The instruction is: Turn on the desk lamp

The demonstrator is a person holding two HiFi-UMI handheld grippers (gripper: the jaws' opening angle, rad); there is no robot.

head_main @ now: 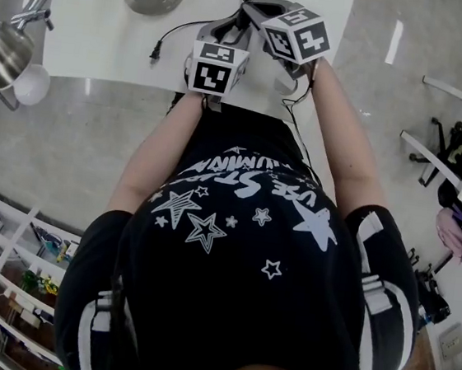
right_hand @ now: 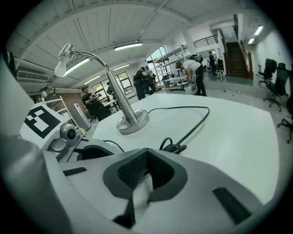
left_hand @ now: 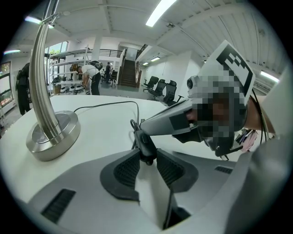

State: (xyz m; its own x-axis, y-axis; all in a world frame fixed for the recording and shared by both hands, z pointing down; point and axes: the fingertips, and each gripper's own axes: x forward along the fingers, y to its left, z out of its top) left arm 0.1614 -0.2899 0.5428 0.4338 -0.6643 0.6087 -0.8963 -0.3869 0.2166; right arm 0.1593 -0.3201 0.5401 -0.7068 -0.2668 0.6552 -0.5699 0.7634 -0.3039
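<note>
The left hand-held gripper has its jaws set around a small black cord switch. The switch stands between the two ribbed pads at their tips, and each pad lies against one side of it. The right hand-held gripper has its jaws closed together with nothing between them. Seen from the left gripper view, its grey snout comes in from the right, and its tip meets the upper part of the switch.

The desk lamp stands on the white surface, ahead of the left hand-held gripper and off to its left, well apart from it. Its chrome stem curves up from the round base. In the right gripper view the lamp sits ahead and slightly left, with its bulb hanging out to the left. The black cord loops from the lamp's base across the surface and bunches just in front of the right hand-held gripper's jaws. The plug lies loose on the surface, left of both hand-held grippers.
</note>
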